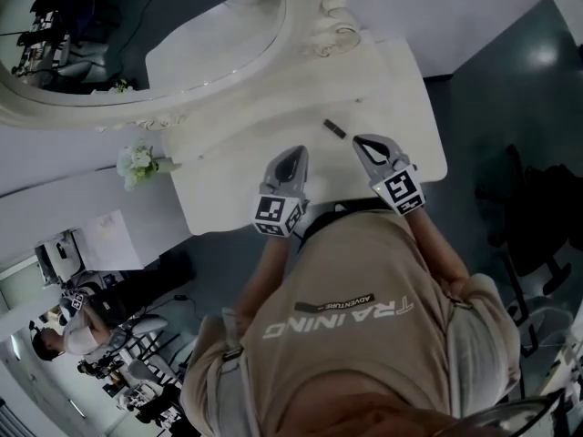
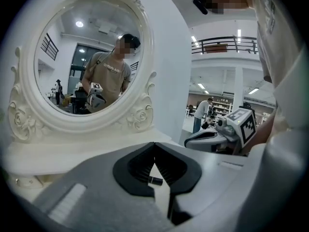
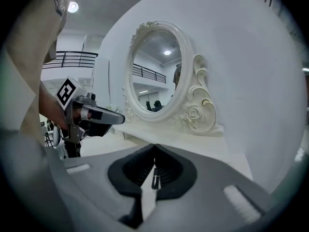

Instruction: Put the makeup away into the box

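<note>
A small dark makeup stick lies on the white dressing table, just ahead of both grippers. My left gripper hovers over the table's near part with its jaws together and nothing in them. To its right my right gripper is shut and empty too, its tip a short way right of the stick. Seen from the left gripper, the stick shows through the gap below the touching tips. The right gripper view shows that gripper and the stick the same way.
An ornate oval mirror stands along the table's back. A bunch of white flowers sits off the table's left corner. The table's right edge drops to dark floor. People and equipment stand far off at the lower left.
</note>
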Available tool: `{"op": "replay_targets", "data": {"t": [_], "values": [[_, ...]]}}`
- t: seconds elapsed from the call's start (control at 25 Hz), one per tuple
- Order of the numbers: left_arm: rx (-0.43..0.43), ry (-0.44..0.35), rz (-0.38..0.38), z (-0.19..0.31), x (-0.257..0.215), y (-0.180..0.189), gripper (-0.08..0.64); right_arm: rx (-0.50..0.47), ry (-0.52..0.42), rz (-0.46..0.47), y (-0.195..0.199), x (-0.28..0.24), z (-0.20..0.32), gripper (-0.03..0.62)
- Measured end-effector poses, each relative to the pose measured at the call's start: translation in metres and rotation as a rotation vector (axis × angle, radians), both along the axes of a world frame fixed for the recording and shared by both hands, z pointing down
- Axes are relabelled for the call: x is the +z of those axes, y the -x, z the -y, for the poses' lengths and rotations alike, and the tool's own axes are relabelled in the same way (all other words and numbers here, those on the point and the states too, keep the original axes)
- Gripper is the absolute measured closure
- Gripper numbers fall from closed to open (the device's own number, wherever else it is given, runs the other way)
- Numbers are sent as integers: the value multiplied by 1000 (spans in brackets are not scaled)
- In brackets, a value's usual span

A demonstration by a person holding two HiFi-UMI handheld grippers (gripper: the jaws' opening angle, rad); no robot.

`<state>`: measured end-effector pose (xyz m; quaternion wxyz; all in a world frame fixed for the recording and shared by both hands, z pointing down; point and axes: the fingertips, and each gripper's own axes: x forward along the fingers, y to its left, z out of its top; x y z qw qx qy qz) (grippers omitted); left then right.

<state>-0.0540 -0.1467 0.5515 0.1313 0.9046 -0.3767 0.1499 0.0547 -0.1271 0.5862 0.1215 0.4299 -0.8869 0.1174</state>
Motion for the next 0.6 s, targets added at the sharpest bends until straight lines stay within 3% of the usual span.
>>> {"op": "replay_targets", "data": {"t": [0.28,0.44,0.6], "values": [[-16,-60,65,37,-4,-27,554,-49,-1,40,-12,0,42,589],[-26,-63,64,42,-4,-35,554,-95,11,45,-8,6,42,589],[-37,-63,43,46,-6,-33,554,-82,53,50,-5,16,39,589]]}}
